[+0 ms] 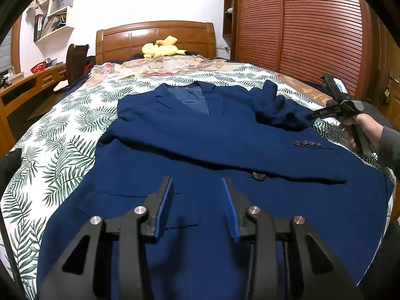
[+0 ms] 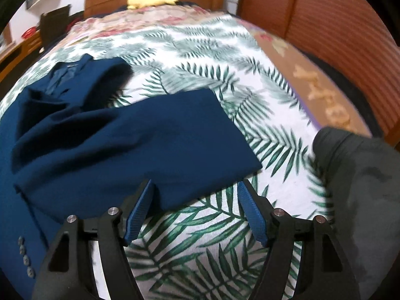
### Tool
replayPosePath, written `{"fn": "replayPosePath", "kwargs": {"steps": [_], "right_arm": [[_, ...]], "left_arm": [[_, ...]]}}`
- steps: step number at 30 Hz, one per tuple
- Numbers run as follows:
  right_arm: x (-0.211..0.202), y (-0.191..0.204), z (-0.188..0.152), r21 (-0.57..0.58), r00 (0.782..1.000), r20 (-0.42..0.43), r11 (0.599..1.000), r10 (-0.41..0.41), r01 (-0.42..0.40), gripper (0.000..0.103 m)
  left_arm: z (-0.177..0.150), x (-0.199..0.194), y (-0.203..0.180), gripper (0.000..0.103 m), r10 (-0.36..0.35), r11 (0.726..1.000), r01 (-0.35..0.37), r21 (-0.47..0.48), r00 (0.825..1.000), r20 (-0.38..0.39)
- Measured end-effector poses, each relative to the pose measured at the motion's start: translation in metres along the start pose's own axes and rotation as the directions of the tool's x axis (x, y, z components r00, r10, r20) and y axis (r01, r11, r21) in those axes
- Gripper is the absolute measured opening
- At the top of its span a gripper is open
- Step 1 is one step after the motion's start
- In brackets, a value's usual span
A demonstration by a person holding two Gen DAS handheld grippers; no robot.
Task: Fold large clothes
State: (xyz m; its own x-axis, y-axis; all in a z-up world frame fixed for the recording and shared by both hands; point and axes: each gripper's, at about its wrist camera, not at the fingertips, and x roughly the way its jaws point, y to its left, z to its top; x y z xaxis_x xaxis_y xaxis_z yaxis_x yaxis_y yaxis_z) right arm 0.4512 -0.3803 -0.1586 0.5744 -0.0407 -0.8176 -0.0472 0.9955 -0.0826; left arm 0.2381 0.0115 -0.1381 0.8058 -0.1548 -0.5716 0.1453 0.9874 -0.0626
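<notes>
A navy blue suit jacket (image 1: 200, 135) lies face up on the bed, collar toward the headboard. One sleeve is folded across its chest, with cuff buttons (image 1: 307, 143) showing. My left gripper (image 1: 197, 180) hovers open over the jacket's lower front, nothing between its pads. The other sleeve (image 2: 150, 137) lies out sideways on the palm-leaf sheet (image 2: 200, 250). My right gripper (image 2: 196, 183) stands open just above this sleeve's near edge, its pads clear of the cloth. In the left wrist view, a hand (image 1: 360, 127) holds that gripper by the jacket's right shoulder.
A yellow plush toy (image 1: 161, 48) rests by the wooden headboard (image 1: 155, 35). Louvred wardrobe doors (image 1: 312, 25) run along the bed's right side. A desk (image 1: 32, 80) and chair (image 1: 76, 60) stand on the left. A person's dark grey clothing (image 2: 362, 175) fills the right wrist view's right edge.
</notes>
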Motion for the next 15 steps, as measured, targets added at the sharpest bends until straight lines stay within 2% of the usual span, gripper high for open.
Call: {"fn": "replayPosePath", "kwargs": {"steps": [6, 8, 9, 10, 12, 15], "right_arm": [[0.017, -0.001, 0.006, 0.061, 0.999, -0.046, 0.998, 0.024, -0.021, 0.074], [0.016, 0.009, 0.008, 0.002, 0.998, -0.042, 0.999, 0.054, -0.054, 0.050], [0.016, 0.017, 0.009, -0.030, 0.996, -0.050, 0.997, 0.074, -0.075, 0.025], [0.014, 0.024, 0.010, -0.055, 0.995, -0.056, 0.995, 0.079, -0.082, 0.008], [0.008, 0.040, 0.009, -0.125, 0.997, -0.048, 0.990, 0.056, -0.062, 0.004], [-0.020, 0.057, 0.007, -0.183, 0.997, 0.022, 0.980, 0.080, -0.075, 0.002]], "left_arm": [[0.000, 0.000, 0.000, 0.038, 0.001, 1.000, -0.001, 0.000, 1.000, 0.000], [-0.001, 0.000, 0.001, 0.038, 0.002, 1.000, -0.002, -0.002, 1.000, 0.001], [-0.001, 0.000, 0.001, 0.038, 0.003, 1.000, -0.003, -0.003, 1.000, 0.001], [-0.001, 0.000, 0.002, 0.038, 0.004, 1.000, -0.004, -0.004, 1.000, 0.001], [-0.002, 0.000, 0.002, 0.038, 0.009, 1.000, -0.009, -0.007, 1.000, 0.002], [-0.004, -0.002, 0.003, 0.038, 0.024, 1.000, -0.024, -0.009, 1.000, 0.006]]}}
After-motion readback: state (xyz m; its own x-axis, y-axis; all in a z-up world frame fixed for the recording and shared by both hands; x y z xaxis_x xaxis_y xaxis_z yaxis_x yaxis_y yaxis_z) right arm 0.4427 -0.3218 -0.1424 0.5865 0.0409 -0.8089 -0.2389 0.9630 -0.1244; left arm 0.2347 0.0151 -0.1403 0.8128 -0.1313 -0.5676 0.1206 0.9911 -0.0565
